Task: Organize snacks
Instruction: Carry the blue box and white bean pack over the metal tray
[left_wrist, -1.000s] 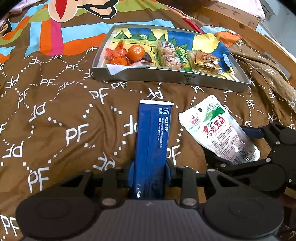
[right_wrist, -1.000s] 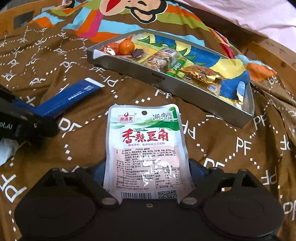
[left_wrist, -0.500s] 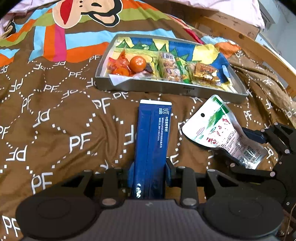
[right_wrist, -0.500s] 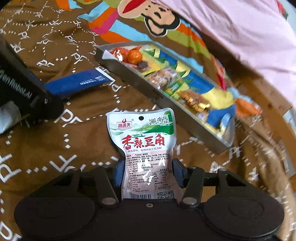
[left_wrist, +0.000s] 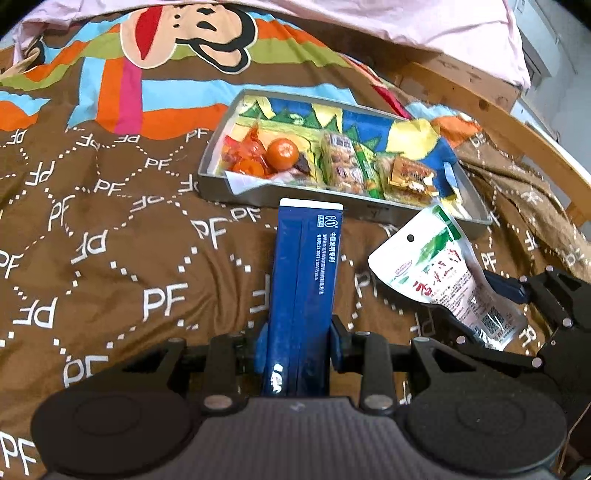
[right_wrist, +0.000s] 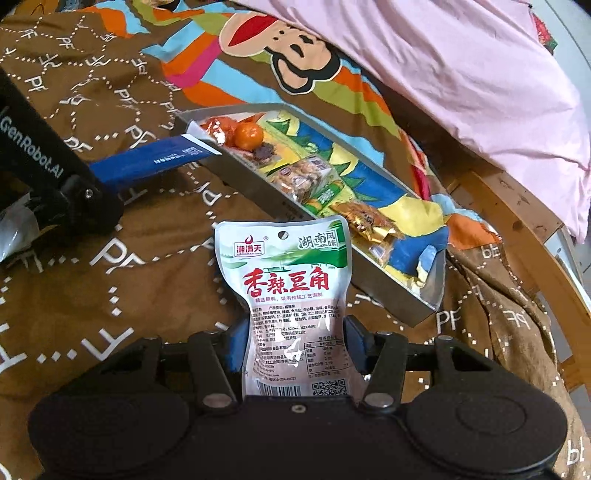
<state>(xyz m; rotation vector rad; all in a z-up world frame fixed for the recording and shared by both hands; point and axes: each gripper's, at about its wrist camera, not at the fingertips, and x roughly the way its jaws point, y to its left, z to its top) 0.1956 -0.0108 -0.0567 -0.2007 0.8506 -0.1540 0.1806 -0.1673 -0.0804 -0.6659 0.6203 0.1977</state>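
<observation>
While both packets are heading for the metal tray (left_wrist: 236, 194), the left gripper (left_wrist: 297, 334) is clamping its fingers (left_wrist: 261, 339) on the blue packet (left_wrist: 304, 280), tip nearing the tray's front wall. Beside it, the right gripper (right_wrist: 295, 332), fingers (right_wrist: 236, 343) having just been closing, is pinching the white pouch (right_wrist: 291, 295) upright, short of that wall.

Glossy plastic pouch (right_wrist: 291, 295), matt metal tray (left_wrist: 236, 192), soft quilted cloth (left_wrist: 110, 258).

A long blue packet (left_wrist: 303, 280) pointed at twelve o'clock toward the snack-filled metal tray (left_wrist: 236, 194); a white-green pouch (right_wrist: 291, 299) was pinched narrow, perhaps lifted.

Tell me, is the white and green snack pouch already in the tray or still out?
Out. The pouch is pinched in the right gripper, held in front of the tray, not inside.
</observation>
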